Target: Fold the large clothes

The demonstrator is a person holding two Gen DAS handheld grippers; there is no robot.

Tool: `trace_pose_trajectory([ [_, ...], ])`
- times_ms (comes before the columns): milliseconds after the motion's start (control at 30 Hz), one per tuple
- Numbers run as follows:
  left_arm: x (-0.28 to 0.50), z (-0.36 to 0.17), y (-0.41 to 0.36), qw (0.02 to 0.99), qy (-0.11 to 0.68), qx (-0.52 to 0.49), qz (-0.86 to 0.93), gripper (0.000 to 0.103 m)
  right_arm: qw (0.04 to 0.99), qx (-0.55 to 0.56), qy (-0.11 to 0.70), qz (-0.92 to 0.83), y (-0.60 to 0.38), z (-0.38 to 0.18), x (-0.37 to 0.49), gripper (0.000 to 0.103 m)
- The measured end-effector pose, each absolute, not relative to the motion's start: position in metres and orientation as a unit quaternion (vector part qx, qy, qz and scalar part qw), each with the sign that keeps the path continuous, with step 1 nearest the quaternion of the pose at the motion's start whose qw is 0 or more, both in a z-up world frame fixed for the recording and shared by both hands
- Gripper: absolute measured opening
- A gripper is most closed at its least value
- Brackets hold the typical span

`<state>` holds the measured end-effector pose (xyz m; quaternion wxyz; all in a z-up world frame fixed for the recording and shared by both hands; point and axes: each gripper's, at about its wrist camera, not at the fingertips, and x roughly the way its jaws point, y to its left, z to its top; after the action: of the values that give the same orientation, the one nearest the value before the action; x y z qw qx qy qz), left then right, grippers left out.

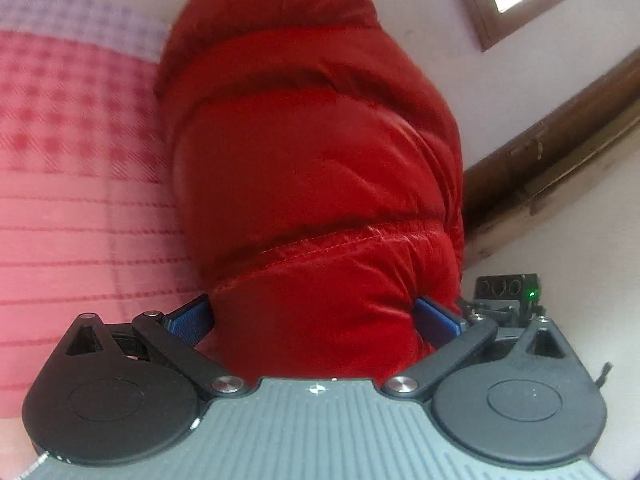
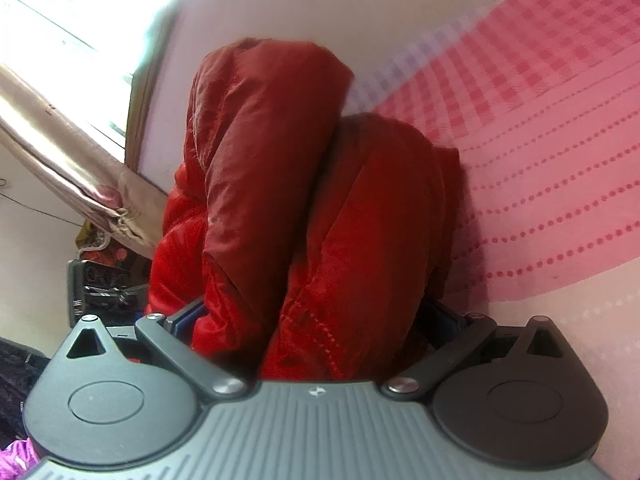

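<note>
A puffy red quilted jacket [image 1: 312,160] fills the middle of the left wrist view, bunched up in front of the camera. My left gripper [image 1: 314,320] is shut on a thick fold of it, blue pads [image 1: 190,322] pressing both sides. In the right wrist view the same red jacket [image 2: 320,208] hangs in two lobes, and my right gripper [image 2: 312,320] is shut on its stitched edge, its blue pads [image 2: 188,320] mostly buried in the fabric. The other gripper [image 2: 100,288] shows just beyond the jacket's left side. The fingertips are hidden by cloth.
A pink and red checked bedspread [image 1: 72,160] lies under and beside the jacket, also the bedspread [image 2: 540,140]. A white wall, a wooden window frame [image 1: 500,20] and a brown wooden rail [image 1: 560,160] stand behind. A beige curtain [image 2: 72,148] hangs by a bright window.
</note>
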<state>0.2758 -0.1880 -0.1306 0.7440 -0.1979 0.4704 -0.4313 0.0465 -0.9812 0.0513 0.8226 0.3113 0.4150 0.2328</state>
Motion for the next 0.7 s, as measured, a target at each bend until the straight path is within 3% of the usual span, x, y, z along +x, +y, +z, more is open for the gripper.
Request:
trace_pose_trajectory([
  [367,0.268,-0.134,-0.201,0.764,0.462,-0.182,-0.411,0.103,0.85,0.288,0.379,0.225,-0.963,0.045,0.053,0.103],
  [500,0.234,-0.115,-0.215,0.82,0.414,-0.124,-0.376,0.094,0.873,0.25,0.365,0.204,-0.945,0.054,0.042,0.103],
  [700,0.195,-0.094,-0.221,0.863,0.373,-0.072,-0.334,0.088,0.891,0.228,0.338,0.198,-0.926,0.068,0.023,0.09],
])
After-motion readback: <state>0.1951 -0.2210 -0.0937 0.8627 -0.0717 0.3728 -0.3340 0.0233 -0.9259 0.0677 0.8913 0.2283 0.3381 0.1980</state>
